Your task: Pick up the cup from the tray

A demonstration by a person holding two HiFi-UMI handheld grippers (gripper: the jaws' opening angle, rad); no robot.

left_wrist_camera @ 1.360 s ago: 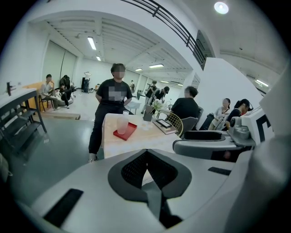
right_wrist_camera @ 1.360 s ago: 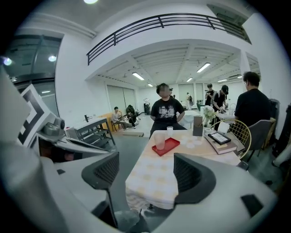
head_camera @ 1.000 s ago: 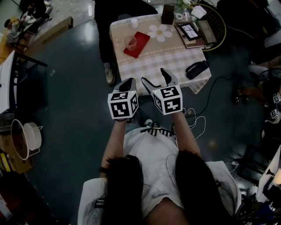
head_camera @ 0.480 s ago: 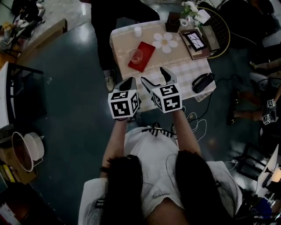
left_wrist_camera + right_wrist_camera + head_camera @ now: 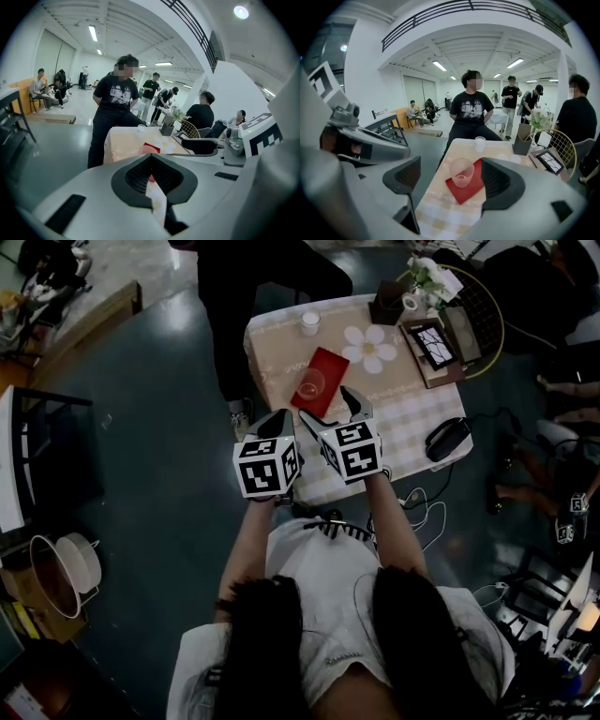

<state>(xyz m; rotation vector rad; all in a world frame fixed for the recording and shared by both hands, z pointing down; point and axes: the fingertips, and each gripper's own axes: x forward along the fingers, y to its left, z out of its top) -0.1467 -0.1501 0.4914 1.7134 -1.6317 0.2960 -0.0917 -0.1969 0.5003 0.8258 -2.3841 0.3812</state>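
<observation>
A clear cup [image 5: 309, 385] [image 5: 461, 172] stands upright on a red tray [image 5: 322, 381] [image 5: 469, 186] at the near left of a checked-cloth table [image 5: 403, 413]. My right gripper [image 5: 328, 407] [image 5: 452, 178] hovers over the table's near edge, just short of the tray. Its jaws have just been opening and now stand wide, and nothing is between them. The cup sits ahead of them, framed by the two pads. My left gripper [image 5: 274, 420] [image 5: 151, 157] is beside it on the left, shut and empty, and its jaws hide most of the tray.
A person [image 5: 253, 296] [image 5: 472, 112] stands at the table's far left corner. On the table are a small white cup [image 5: 309, 322], a flower-shaped mat [image 5: 372, 346], a dark box with flowers [image 5: 389, 304], a framed picture [image 5: 433, 343] and a black case [image 5: 446, 437]. Cables [image 5: 422, 498] lie on the floor.
The table has come nearer and shifted right in the head view. Both grippers have moved forward, from short of the table to over its near edge, close to the tray.
</observation>
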